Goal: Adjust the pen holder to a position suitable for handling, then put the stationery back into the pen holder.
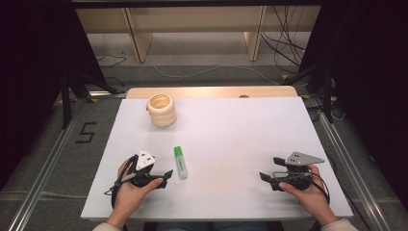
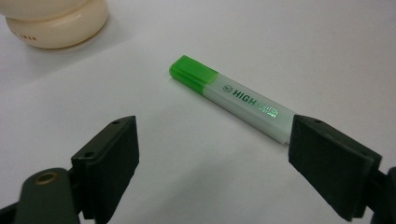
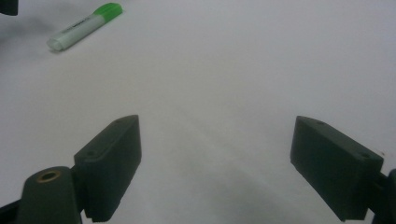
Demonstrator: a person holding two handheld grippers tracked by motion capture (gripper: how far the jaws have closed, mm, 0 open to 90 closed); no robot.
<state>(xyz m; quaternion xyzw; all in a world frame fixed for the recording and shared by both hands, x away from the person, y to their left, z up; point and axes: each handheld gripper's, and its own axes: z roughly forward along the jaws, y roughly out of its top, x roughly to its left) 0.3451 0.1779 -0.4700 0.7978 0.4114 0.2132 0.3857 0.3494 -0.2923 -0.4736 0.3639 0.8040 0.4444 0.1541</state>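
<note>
lab: rig rails, floor cables, white table

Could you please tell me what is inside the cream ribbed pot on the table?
The cream ribbed pot stands open-topped; its inner wall shows, but its rim hides the bottom.

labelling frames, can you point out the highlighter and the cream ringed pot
highlighter [image 2: 233, 97], left gripper view, on its clear printed barrel
cream ringed pot [image 1: 161, 112], high view, on its ribbed outer wall

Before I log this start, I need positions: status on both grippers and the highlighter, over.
Left gripper open, jaws just short of the green highlighter. Right gripper open, apart on bare table. Highlighter flat, capped, untouched. Nothing between; cream ringed holder far back.
</note>
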